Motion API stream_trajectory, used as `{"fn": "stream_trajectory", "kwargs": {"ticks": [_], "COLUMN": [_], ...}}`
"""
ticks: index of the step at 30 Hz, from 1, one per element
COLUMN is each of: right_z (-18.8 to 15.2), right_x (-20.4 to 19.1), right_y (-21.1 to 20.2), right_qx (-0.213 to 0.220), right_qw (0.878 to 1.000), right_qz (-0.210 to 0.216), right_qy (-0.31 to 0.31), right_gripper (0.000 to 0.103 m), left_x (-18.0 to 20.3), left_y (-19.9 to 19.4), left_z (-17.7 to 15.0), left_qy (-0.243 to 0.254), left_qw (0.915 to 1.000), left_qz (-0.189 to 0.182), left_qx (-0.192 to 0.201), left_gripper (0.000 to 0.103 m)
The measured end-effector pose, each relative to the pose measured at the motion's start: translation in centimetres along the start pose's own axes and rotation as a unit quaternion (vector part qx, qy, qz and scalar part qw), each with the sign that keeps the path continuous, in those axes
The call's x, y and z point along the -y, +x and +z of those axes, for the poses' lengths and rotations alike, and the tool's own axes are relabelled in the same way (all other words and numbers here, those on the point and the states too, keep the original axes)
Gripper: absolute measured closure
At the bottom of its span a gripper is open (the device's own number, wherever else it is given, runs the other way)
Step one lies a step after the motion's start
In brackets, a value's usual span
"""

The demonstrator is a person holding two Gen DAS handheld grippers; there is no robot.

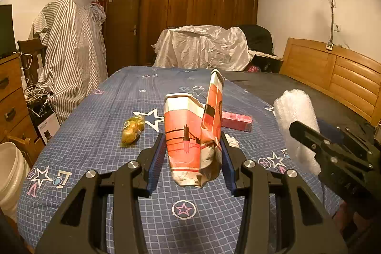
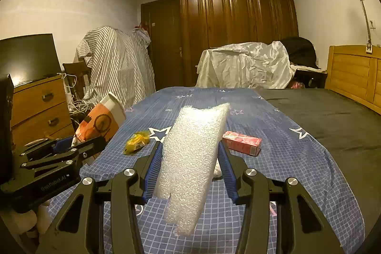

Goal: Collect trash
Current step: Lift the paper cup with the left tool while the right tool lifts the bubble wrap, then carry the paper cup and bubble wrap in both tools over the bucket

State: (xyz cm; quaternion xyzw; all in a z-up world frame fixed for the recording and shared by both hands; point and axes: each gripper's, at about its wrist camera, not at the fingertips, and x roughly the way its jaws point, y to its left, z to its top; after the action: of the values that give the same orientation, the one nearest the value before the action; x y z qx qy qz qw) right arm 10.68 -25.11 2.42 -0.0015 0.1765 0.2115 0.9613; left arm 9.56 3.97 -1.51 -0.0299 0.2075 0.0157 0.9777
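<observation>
My left gripper [image 1: 193, 144] is shut on a crushed orange and white paper cup [image 1: 188, 135], held above the blue star-patterned bedspread [image 1: 100, 135]. The same cup [image 2: 100, 120] shows at the left of the right wrist view, in the left gripper [image 2: 78, 146]. My right gripper [image 2: 188, 154] is shut on a roll of white bubble wrap [image 2: 193, 154], also lifted off the bed; the wrap [image 1: 297, 120] appears at the right of the left wrist view. On the bedspread lie a yellow crumpled wrapper [image 1: 132, 131] [image 2: 137, 143], a pink carton [image 1: 238, 122] [image 2: 243, 143] and a small white scrap [image 1: 232, 141].
A white bucket [image 1: 9, 173] stands on the floor left of the bed. A wooden dresser [image 2: 40, 104] with a dark screen, tangled cables and a striped cloth over a chair fill the left side. A wooden headboard [image 1: 333, 70] borders the right. A white sheet covers something beyond the bed.
</observation>
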Motion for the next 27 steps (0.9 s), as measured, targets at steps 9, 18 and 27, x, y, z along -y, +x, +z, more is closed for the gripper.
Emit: {"fn": "stream_trajectory", "kwargs": {"ticks": [9,18,27], "right_z": [0.1,1.8,5.5], "right_x": [0.2,-1.9,-10.7], "right_y": [-0.4,0.1,2.3], "right_qx": [0.000,0.008,0.012], "right_qw": [1.000,1.000,0.992], "right_qz": [0.000,0.023,0.116], "right_qy": [-0.001,-0.012,-0.050], "right_gripper": [0.055,0.055,0.055], "left_x": [-0.2,-2.1,-8.9], "left_y": [-0.2,-1.2,-4.2], "left_z": [0.6,1.3,2.7], "left_qy": [-0.004,-0.007,-0.031], "left_qw": [1.0000,0.9997,0.9955], "left_qz": [-0.002,0.017,0.083], "left_qx": [0.006,0.015,0.034], "left_gripper": [0.061,0.061,0.061]}}
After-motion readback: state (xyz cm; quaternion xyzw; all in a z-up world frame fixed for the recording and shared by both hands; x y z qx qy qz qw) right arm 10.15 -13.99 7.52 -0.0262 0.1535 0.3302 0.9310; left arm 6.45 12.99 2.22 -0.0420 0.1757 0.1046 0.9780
